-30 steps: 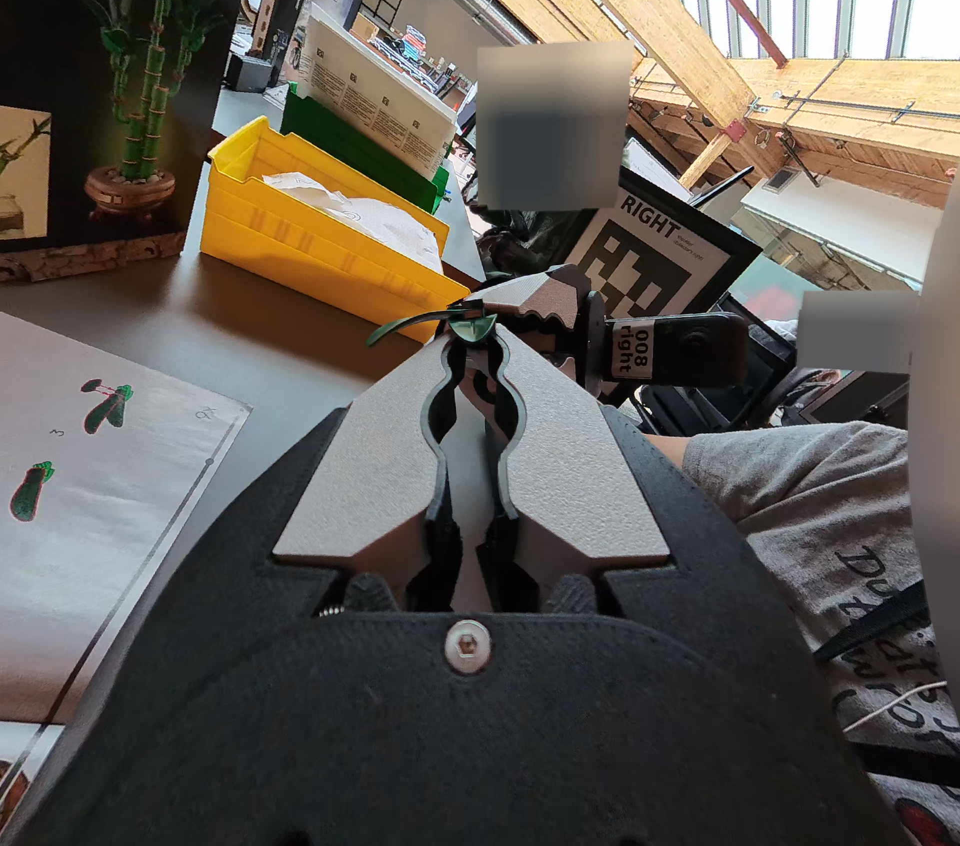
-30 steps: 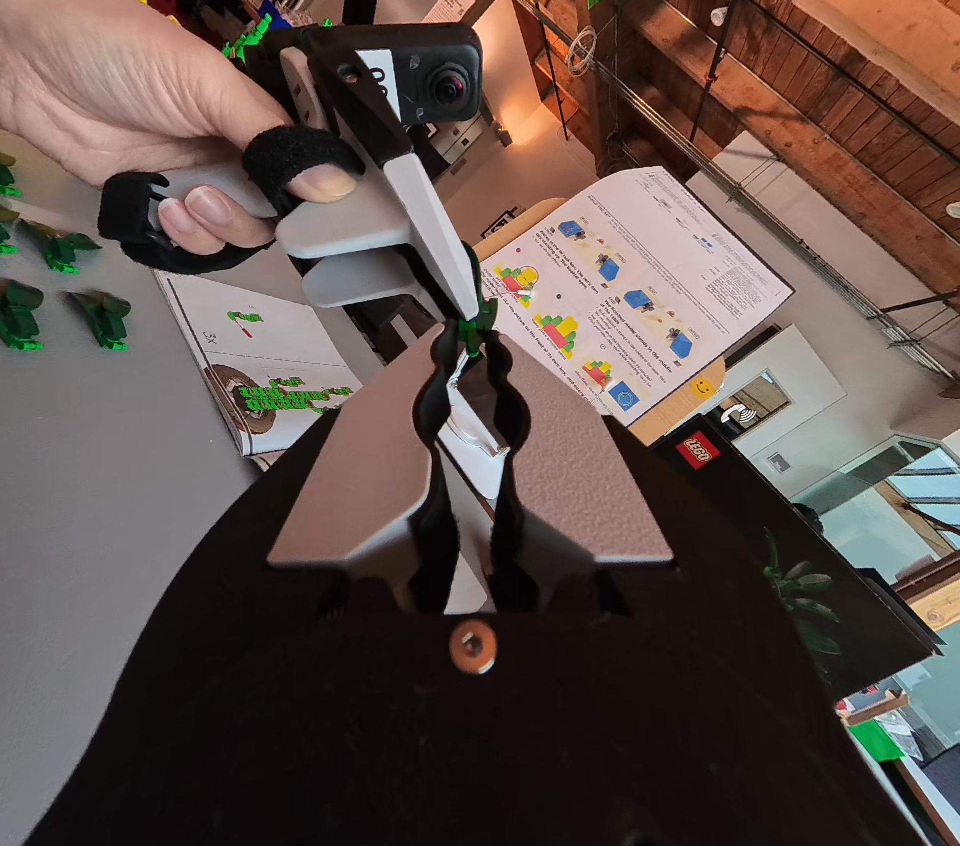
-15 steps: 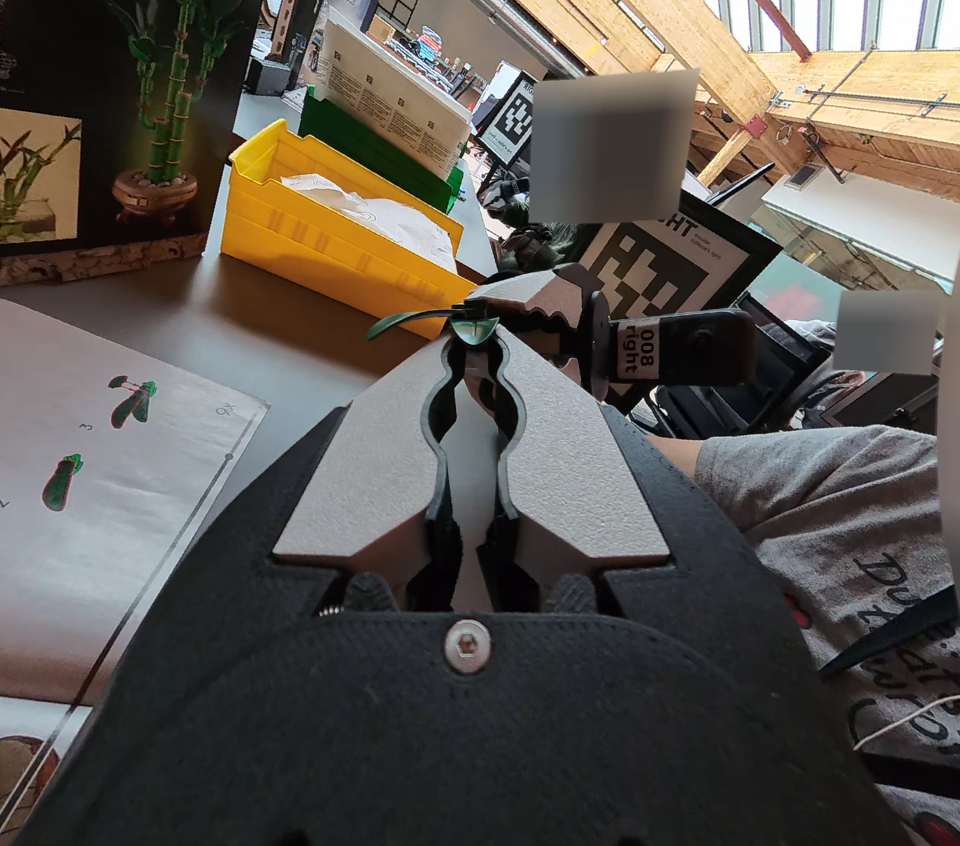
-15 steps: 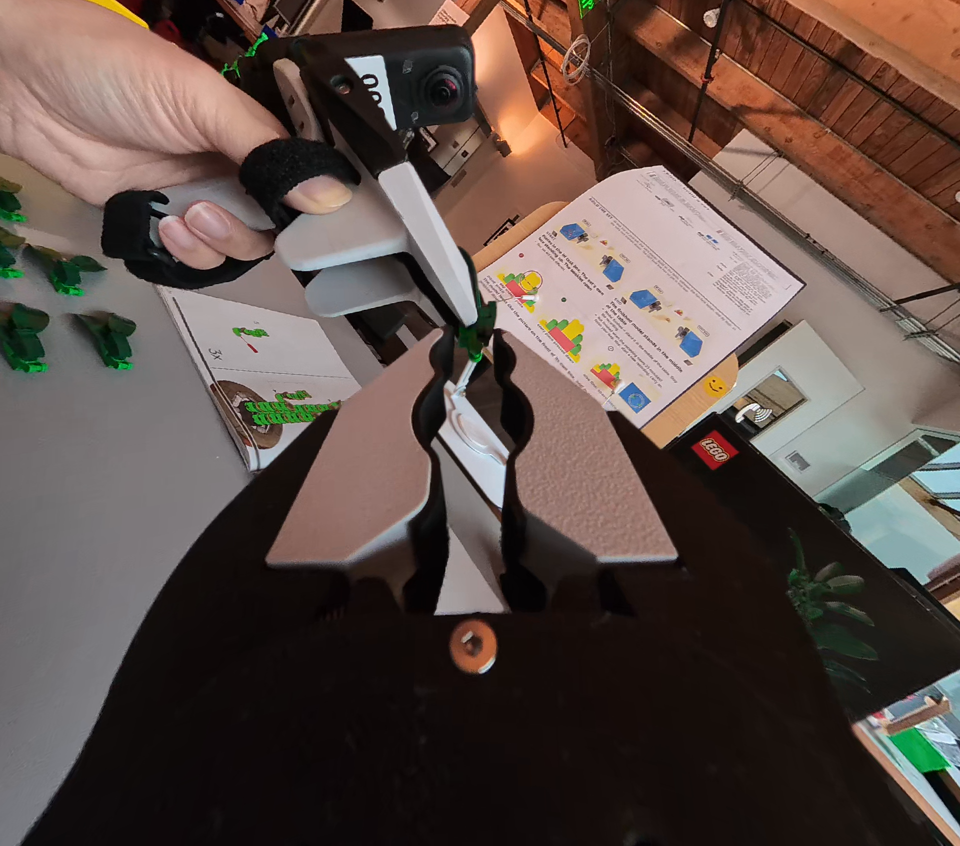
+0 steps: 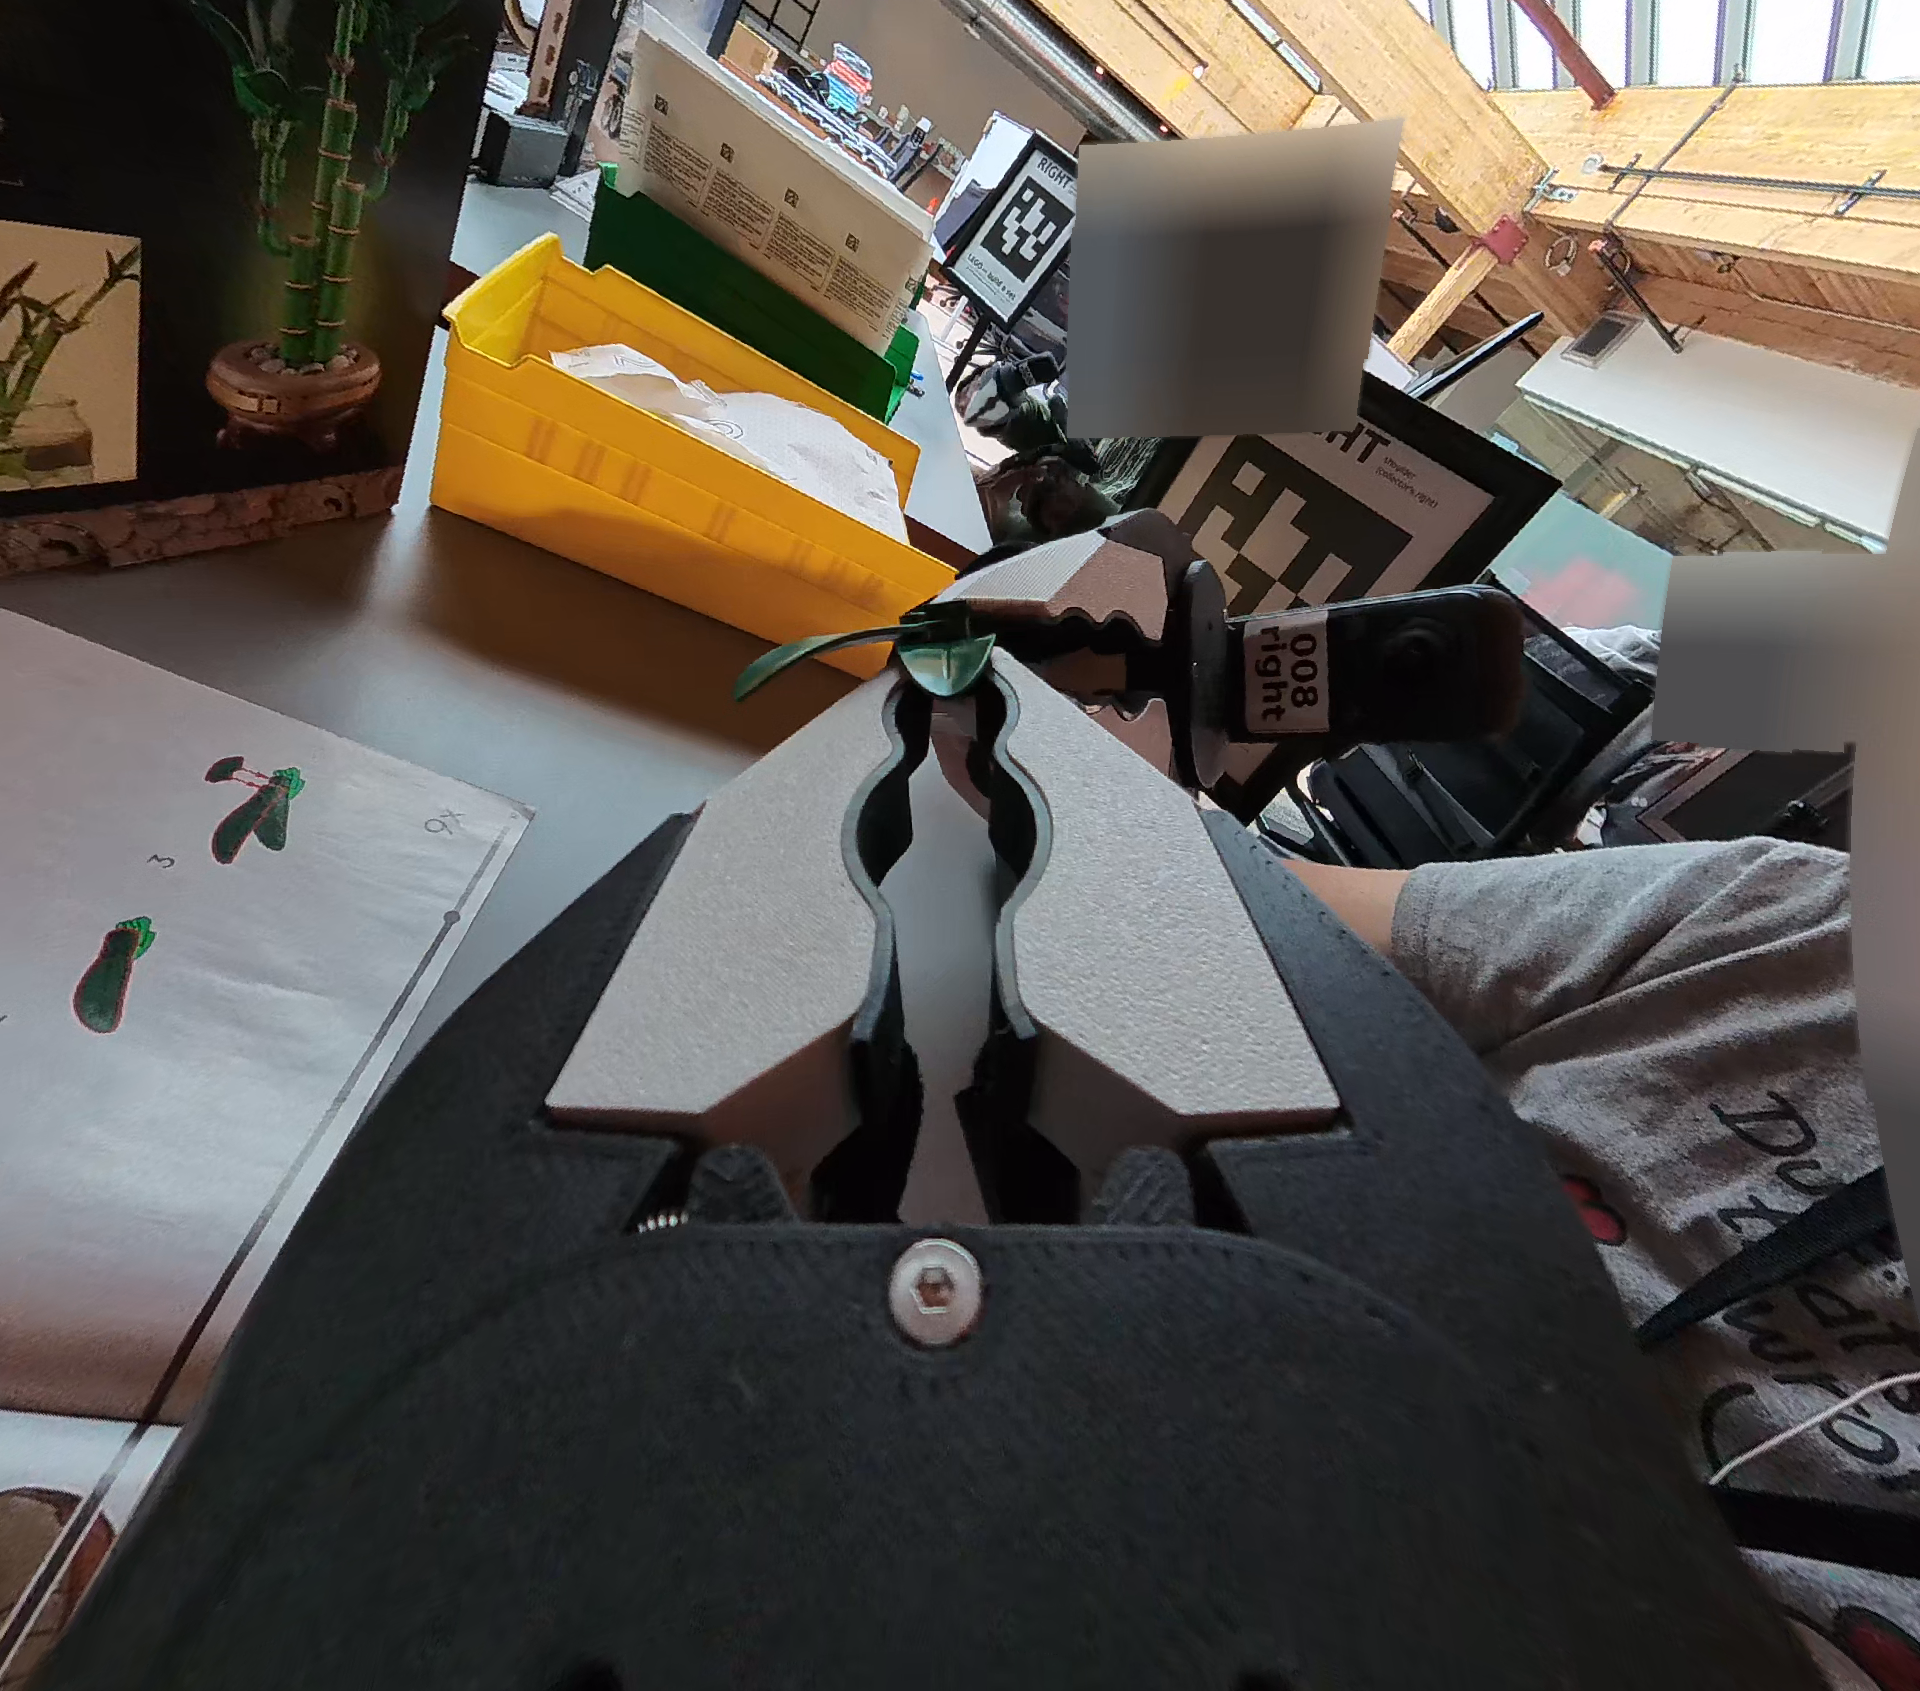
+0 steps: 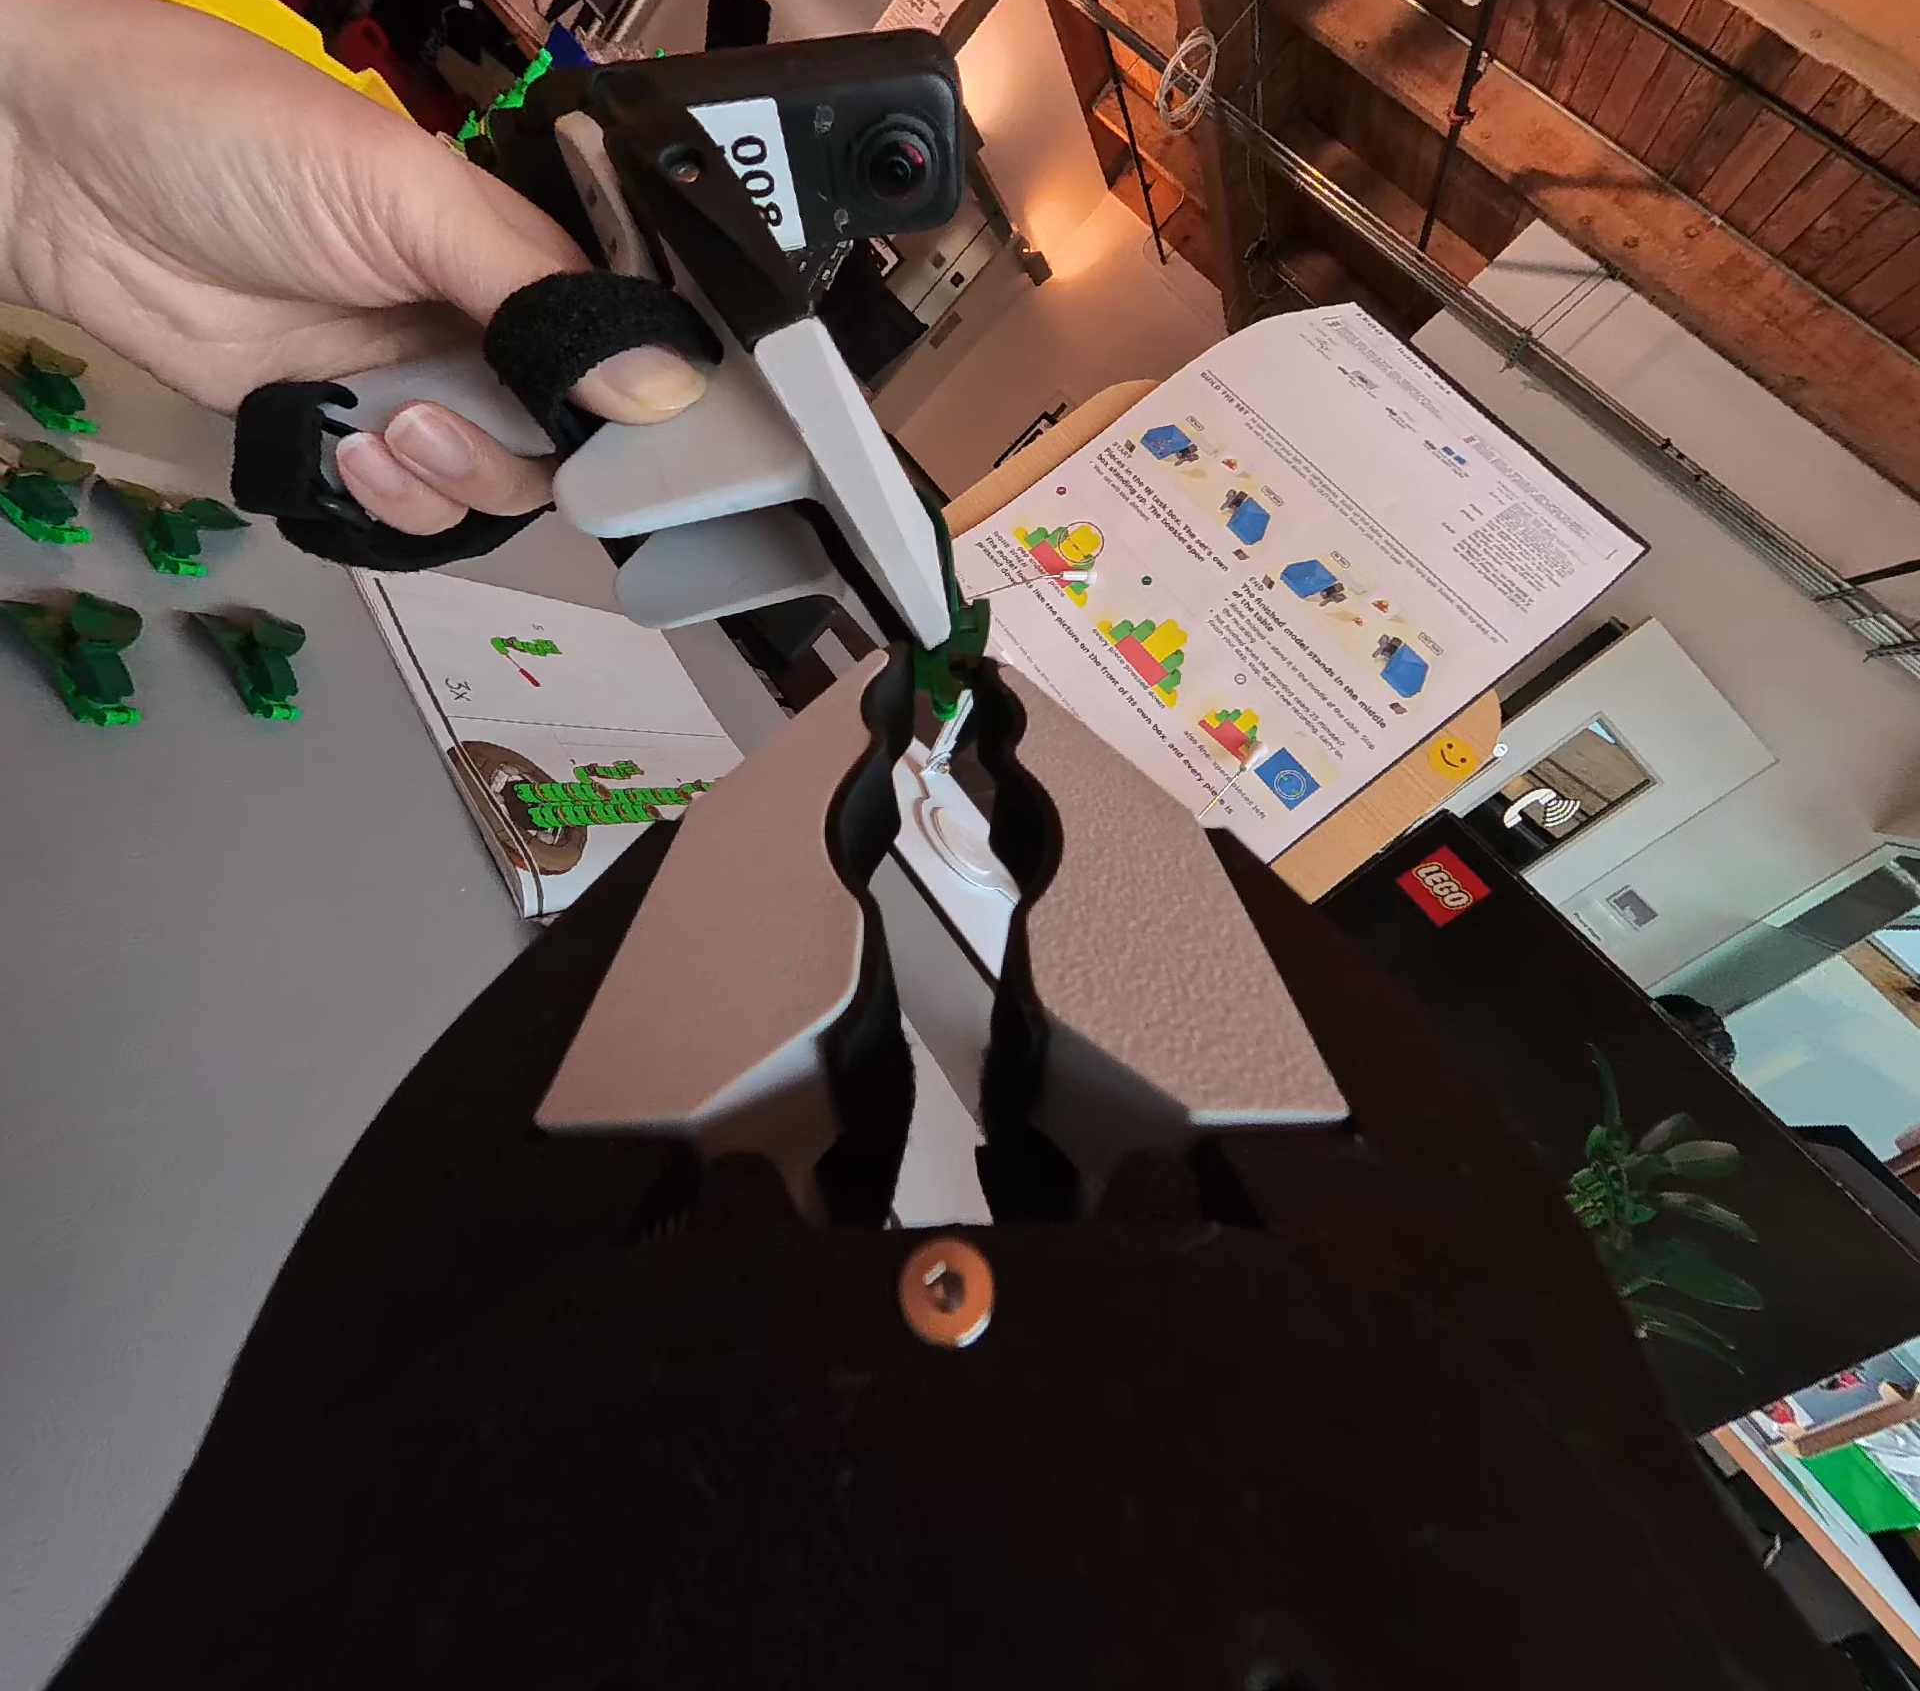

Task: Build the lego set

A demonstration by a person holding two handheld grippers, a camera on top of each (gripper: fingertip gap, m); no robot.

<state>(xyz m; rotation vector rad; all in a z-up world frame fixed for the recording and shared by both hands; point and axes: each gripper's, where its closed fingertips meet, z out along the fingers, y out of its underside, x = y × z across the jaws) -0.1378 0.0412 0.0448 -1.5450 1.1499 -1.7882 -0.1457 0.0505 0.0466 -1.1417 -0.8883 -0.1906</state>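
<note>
My left gripper [image 5: 943, 687] is shut on a dark green leaf piece [image 5: 940, 667], and a long thin leaf [image 5: 805, 654] sticks out to its left. My right gripper [image 6: 940, 685] is shut on a small bright green piece [image 6: 940, 673]. The two grippers meet tip to tip above the table, with the pieces pressed together between them. The right gripper also shows in the left wrist view [image 5: 1023, 592], coming in from the right. The left gripper shows in the right wrist view [image 6: 920, 602], held by a hand [image 6: 260, 249]. The joint between the pieces is hidden by the fingertips.
A yellow bin [image 5: 582, 478] holding paper, a green bin [image 5: 727, 291] and the black set box [image 5: 208, 135] stand at the back. The instruction booklet [image 5: 208, 1018] lies to the left. Several green leaf assemblies [image 6: 83, 654] lie on the grey table [image 6: 208, 1018]. A printed sheet [image 6: 1299, 581] stands behind. Left and right tips are no more than a few centimetres apart.
Both grippers have stayed tip to tip with the green pieces between them. They have drifted slightly together, so the background has shifted a little in both views.
</note>
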